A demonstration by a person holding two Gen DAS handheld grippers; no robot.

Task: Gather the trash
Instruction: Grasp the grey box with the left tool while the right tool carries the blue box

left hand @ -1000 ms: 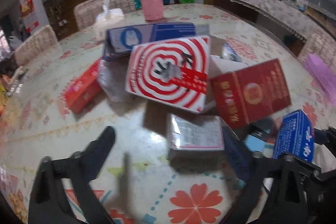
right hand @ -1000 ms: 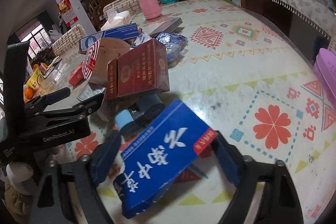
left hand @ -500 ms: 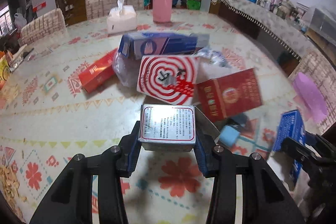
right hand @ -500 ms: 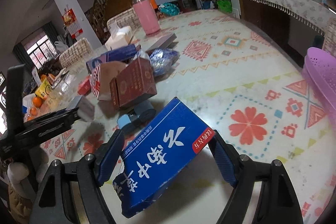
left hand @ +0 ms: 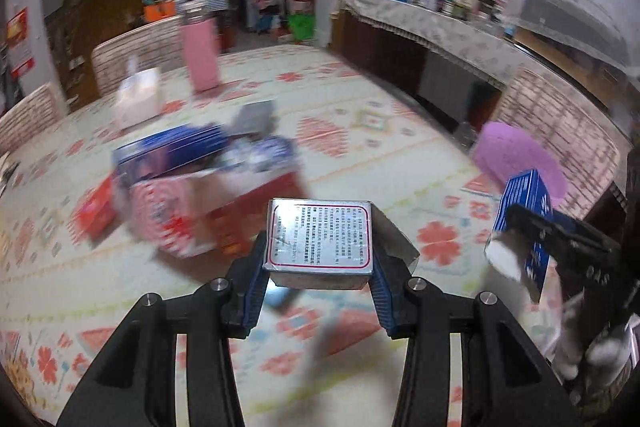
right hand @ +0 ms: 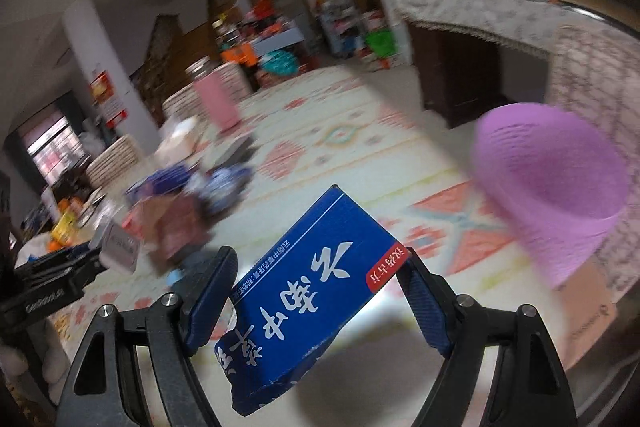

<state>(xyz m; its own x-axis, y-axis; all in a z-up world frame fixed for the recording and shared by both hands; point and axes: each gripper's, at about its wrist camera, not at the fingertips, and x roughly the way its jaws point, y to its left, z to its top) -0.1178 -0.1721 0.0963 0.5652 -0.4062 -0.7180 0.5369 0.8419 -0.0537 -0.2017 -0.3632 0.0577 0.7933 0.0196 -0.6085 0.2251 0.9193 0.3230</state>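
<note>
We have the left gripper [left hand: 320, 263] clamped on the side walls of a small silver box [left hand: 320, 241], lifted off the table [left hand: 400, 147], and the right gripper [right hand: 320, 291] pinching a tilted blue carton [right hand: 308, 287], its bottom corner torn. Both look like light, hollow cardboard, crushable and slick-faced, so we judge moderate pressure across the short edges best. The purple basket [right hand: 552, 195] sits at two o'clock in the right view.
</note>
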